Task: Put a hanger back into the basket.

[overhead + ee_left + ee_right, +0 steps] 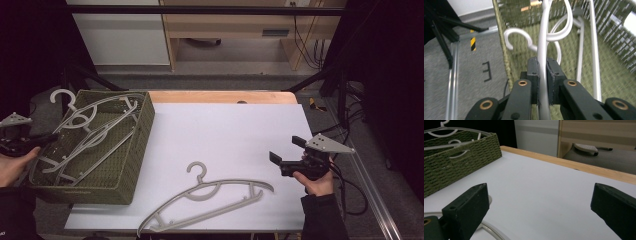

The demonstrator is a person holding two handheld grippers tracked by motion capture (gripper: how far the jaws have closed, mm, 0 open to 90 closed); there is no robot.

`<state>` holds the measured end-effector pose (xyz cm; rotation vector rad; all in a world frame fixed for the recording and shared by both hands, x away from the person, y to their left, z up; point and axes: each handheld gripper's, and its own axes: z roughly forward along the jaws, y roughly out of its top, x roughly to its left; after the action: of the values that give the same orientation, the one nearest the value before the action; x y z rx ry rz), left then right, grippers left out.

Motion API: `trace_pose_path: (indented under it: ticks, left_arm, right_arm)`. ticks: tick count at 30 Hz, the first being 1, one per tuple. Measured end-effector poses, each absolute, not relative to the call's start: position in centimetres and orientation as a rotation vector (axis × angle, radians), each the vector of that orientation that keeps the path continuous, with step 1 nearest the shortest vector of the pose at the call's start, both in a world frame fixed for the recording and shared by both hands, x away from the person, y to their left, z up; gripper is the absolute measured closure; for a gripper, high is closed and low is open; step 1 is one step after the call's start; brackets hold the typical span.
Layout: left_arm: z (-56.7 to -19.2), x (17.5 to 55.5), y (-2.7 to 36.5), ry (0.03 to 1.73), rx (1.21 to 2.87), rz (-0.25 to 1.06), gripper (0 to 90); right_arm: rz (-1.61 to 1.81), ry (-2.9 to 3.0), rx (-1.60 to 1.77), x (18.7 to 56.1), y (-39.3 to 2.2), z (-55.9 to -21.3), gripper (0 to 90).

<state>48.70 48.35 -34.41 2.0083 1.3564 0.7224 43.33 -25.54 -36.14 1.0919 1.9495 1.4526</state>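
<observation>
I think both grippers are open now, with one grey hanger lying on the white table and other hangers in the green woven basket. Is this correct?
Not quite. Only the right gripper is open. The left gripper is shut on a grey hanger in the green woven basket; the left gripper view shows its jaws clamped on the bar. The rest is right: one hanger on the table lies on the white table.

Left tongs (543, 75) clamped on a thin bar; right tongs (286, 153) spread wide.
</observation>
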Motion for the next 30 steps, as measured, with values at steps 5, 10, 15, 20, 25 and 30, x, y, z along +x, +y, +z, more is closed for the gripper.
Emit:
trace_pose_path:
  ticks: [5, 10, 15, 20, 25, 30]
  left_arm:
    - [-35.6, 48.9, 47.7, 1.362, 2.005, 0.698, 82.5]
    - [-36.5, 49.2, 46.6, 1.367, 2.013, 0.673, 82.4]
    - [-37.5, 49.7, 45.3, 1.433, 2.107, 0.659, 82.0]
    - [-37.9, 50.1, 45.0, 1.495, 2.166, 0.650, 79.9]
    - [-37.7, 50.0, 44.8, 1.496, 2.179, 0.664, 72.9]
    - [-36.7, 49.4, 44.6, 1.473, 2.131, 0.667, 68.6]
  right_arm:
    - [1.452, 1.948, 1.093, 43.3, -25.5, -36.1, 2.0]
    - [1.451, 1.948, 1.093, 43.3, -25.5, -36.2, 2.0]
    - [1.455, 1.939, 1.096, 43.3, -25.5, -36.1, 2.0]
    - [1.455, 1.942, 1.091, 43.2, -25.6, -36.1, 2.0]
    - [1.461, 1.934, 1.092, 43.2, -25.6, -36.0, 2.0]
    - [1.464, 1.935, 1.093, 43.2, -25.6, -36.0, 2.0]
